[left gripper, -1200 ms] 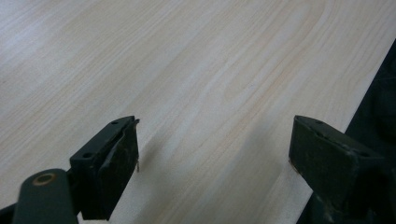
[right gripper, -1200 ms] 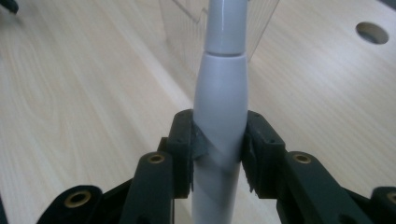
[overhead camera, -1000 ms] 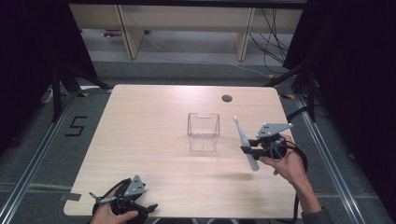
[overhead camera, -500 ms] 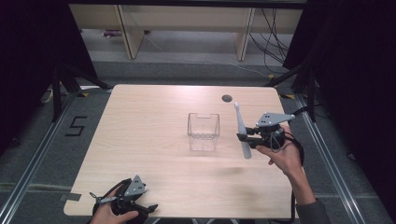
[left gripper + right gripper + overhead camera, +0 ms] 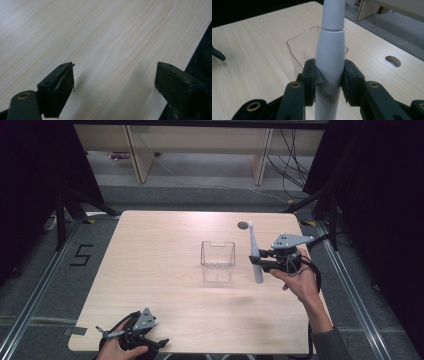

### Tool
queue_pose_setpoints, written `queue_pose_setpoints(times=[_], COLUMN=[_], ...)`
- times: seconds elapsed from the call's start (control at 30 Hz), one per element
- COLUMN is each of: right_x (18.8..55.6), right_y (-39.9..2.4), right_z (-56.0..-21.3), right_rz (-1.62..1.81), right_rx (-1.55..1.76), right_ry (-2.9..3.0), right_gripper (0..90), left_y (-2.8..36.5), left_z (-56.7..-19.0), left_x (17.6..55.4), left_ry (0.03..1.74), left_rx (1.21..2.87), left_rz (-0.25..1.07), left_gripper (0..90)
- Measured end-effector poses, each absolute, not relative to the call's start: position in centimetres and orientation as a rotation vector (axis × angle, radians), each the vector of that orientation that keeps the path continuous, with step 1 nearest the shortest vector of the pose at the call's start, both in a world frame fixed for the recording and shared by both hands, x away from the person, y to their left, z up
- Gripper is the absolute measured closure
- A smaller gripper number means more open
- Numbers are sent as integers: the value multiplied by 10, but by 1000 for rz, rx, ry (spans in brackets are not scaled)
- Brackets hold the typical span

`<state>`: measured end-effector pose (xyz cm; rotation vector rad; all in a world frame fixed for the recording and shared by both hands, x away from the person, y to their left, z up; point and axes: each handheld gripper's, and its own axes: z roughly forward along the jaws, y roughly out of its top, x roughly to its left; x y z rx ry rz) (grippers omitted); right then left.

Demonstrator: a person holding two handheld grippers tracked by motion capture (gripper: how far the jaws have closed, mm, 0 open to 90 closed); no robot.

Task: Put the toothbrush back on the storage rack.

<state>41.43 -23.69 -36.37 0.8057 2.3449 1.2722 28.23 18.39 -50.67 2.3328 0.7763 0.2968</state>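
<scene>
A long white brush-like handle [image 5: 254,253] [image 5: 330,55] is held almost upright above the table, clamped in my right gripper [image 5: 261,261] [image 5: 329,77], which is shut on it. Just to its left stands a clear plastic square cup [image 5: 217,255] [image 5: 298,51], upright, with nothing showing inside it. My left gripper [image 5: 150,345] [image 5: 113,85] rests low at the table's near left edge, jaws wide apart with bare wood between them.
The light wooden table [image 5: 160,270] has a round cable hole [image 5: 243,225] at its far right. Dark floor and metal rails surround the table. Wooden shelving legs [image 5: 137,155] stand beyond the far edge.
My right gripper has lifted the white handle off the table and tipped it from slanted towards upright, moving it closer to the clear cup. The left gripper has stayed put.
</scene>
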Motion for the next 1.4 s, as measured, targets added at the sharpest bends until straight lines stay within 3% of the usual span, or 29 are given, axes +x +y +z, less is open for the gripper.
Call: queue_pose_setpoints(times=[1.4], right_x=[444], right_y=[-200], right_z=[-329], right_rz=[1362], right_rx=[766], right_ry=[2323], right_gripper=[669], left_y=[184], left_z=[-507], left_x=[282], left_ry=[770], left_rx=[2336], left_rz=[295], left_gripper=[152])
